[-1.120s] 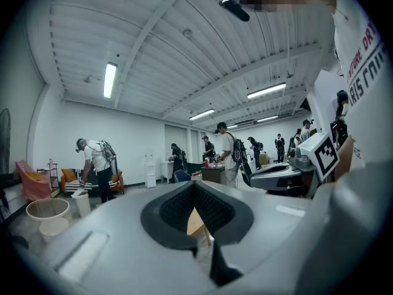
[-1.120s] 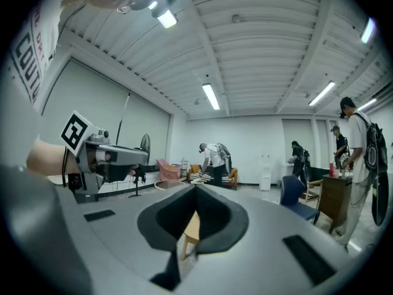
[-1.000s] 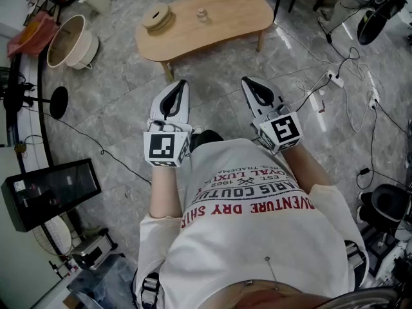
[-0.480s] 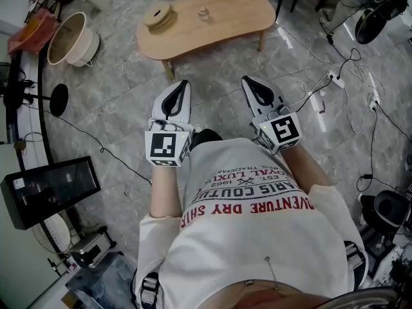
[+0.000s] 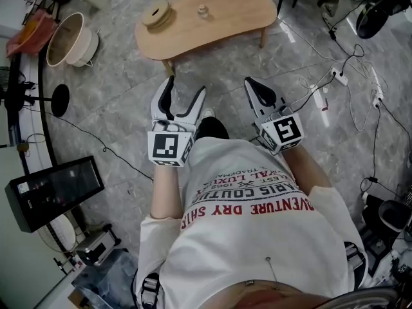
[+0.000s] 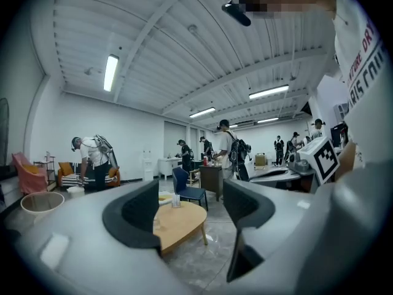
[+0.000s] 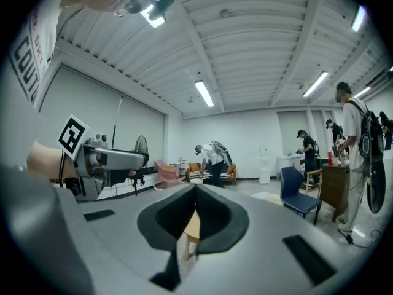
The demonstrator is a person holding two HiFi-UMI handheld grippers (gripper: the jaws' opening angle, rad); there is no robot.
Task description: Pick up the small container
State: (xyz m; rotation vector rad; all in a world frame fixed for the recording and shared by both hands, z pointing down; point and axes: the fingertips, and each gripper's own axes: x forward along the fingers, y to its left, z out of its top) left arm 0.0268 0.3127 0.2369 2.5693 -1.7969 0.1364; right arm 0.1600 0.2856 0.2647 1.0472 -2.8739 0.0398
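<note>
grey floor (image 5: 109,131), left gripper (image 5: 185,86) jaws opening, empty

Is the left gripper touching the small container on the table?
Apart. In the head view the left gripper, jaws opening with nothing between them, hangs over floor short of the table where the small container stands.

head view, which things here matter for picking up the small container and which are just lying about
For the job:
- small container, on the wooden table
- left tongs, opening, nothing between them
- right tongs, shut, empty

Lying about:
- round wooden disc
- basin
- monitor
- power strip
</note>
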